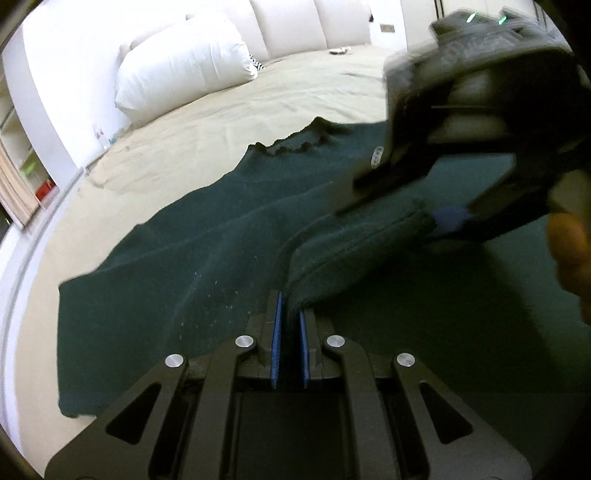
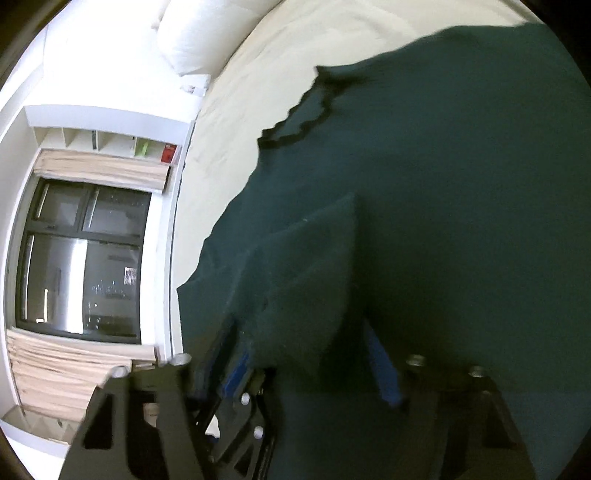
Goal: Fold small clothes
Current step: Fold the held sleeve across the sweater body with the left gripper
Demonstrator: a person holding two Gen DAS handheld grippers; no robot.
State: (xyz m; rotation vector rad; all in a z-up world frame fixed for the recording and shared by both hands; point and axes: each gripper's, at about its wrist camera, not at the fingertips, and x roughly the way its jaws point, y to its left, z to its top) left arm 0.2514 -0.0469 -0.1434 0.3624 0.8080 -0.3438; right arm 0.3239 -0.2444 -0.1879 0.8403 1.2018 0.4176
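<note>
Beige-sheeted bed (image 1: 207,125) with white pillows (image 1: 184,62) and padded headboard (image 1: 288,26); dark window (image 2: 85,258), white shelving (image 2: 110,140) beside it.

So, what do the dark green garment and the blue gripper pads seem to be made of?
Dark green garment: probably soft knit or fleece; matte, slightly fuzzy, pale lint specks, thick rounded fold. Blue pads on the left gripper: perhaps rubber or foam; matte with fine ridges. Neither is certain.
</note>
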